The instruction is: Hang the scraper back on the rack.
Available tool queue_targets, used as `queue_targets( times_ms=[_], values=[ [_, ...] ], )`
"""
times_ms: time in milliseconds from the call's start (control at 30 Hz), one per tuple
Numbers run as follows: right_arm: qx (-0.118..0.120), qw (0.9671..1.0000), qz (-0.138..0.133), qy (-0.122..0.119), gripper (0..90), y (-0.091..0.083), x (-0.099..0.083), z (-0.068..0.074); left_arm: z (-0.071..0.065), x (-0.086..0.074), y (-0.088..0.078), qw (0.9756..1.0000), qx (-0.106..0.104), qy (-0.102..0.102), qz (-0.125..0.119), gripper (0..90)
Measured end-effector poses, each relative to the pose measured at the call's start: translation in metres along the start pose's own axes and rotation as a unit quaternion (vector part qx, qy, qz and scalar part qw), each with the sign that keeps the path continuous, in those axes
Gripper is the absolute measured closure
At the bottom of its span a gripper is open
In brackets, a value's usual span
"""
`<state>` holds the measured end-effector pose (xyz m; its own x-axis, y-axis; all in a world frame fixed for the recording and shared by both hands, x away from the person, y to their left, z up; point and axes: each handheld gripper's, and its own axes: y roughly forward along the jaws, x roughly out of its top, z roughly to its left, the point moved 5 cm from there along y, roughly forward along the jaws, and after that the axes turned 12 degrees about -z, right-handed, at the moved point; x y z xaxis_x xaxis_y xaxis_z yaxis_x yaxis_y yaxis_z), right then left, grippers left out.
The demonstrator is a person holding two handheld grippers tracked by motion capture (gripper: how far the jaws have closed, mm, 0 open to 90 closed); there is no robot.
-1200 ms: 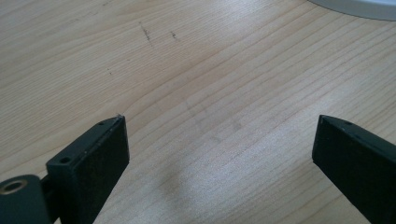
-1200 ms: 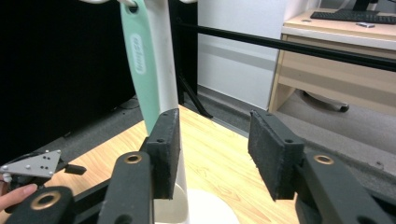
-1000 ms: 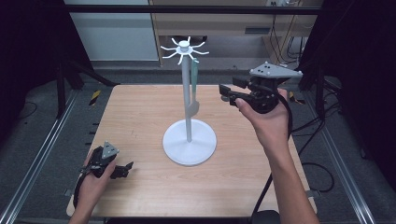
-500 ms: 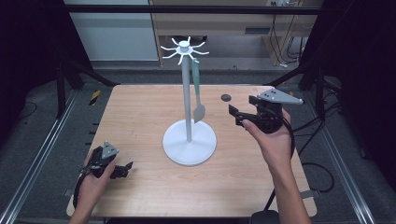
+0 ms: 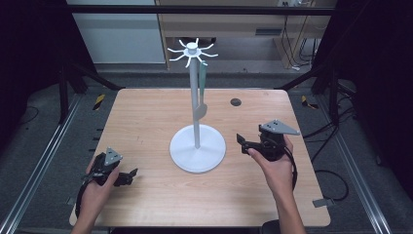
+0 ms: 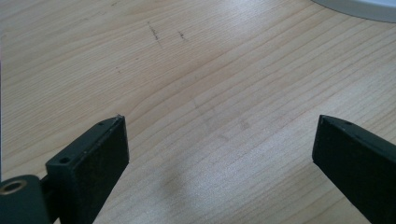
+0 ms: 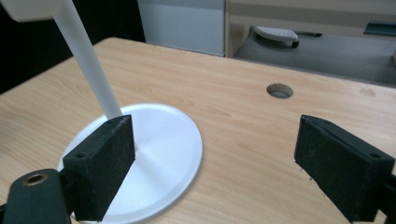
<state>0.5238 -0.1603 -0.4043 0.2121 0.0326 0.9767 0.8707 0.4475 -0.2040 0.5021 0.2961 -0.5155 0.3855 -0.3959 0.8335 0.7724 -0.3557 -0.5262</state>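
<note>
Right gripper [image 5: 249, 145] had dropped from up beside the hanging spoon [image 5: 201, 92] to low over the desk [image 5: 146, 112], just right of the stand [image 5: 197, 146] base; jaws wide apart, empty, touching nothing, aimed across the base in the right gripper view. Likely meant a release finished and the hand pulling back, with the spoon left hanging from a hook at the top of the stand, bowl down beside the pole. Left gripper [image 5: 119, 176] unmoved near the desk's front left corner, jaws also spread wide, empty above bare wood.
</note>
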Motion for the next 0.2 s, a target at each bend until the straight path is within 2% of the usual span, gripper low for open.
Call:
queue_targets(
  times_ms=[200],
  values=[
    [0.003, 0.9997, 0.015, 0.02, 11.3, 0.008, -0.035, -0.002, 0.0, 0.001, 0.001, 1.0, 0.0, 0.002, -0.001, 3.4]
  ],
)
